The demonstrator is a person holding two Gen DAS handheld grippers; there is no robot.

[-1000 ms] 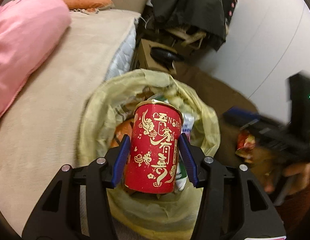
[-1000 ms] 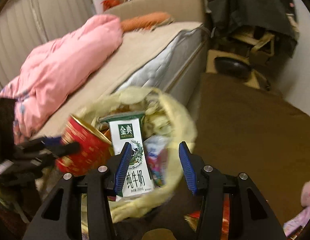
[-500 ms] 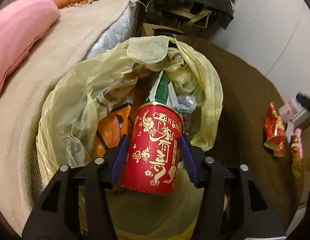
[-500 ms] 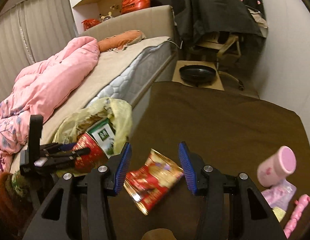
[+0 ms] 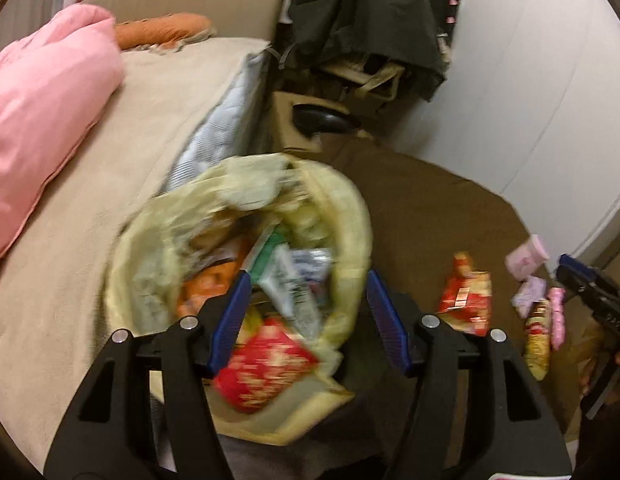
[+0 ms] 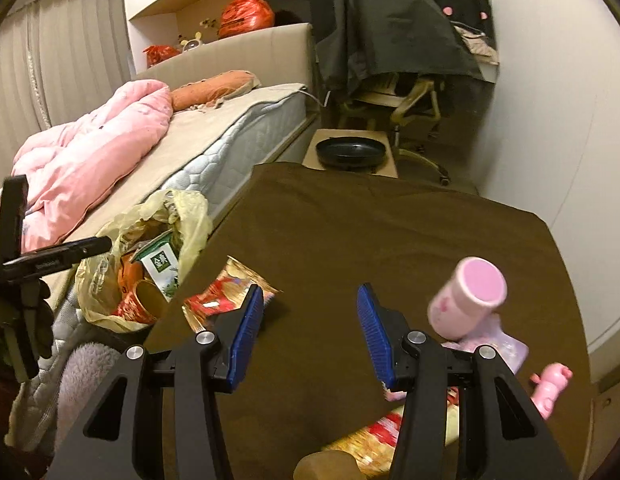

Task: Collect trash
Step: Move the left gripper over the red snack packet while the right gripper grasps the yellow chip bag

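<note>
left hand-held gripper [image 5: 307, 322] apart above trash bag [image 5: 352, 216], red can [image 5: 261, 368] inside; right hand-held gripper [image 6: 310, 334] apart over tabletop [image 6: 390, 232].

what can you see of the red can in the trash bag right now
The red can has gold print and looks like metal. It lies tipped on its side inside the yellow plastic bag, near the rim, among a green-and-white carton and other trash. The right wrist view shows its gold end. It is blurred in the left view. The left gripper above it has open jaws, not touching.

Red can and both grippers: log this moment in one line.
left gripper: open | red can: in yellow trash bag | right gripper: open, empty, over brown table
</note>
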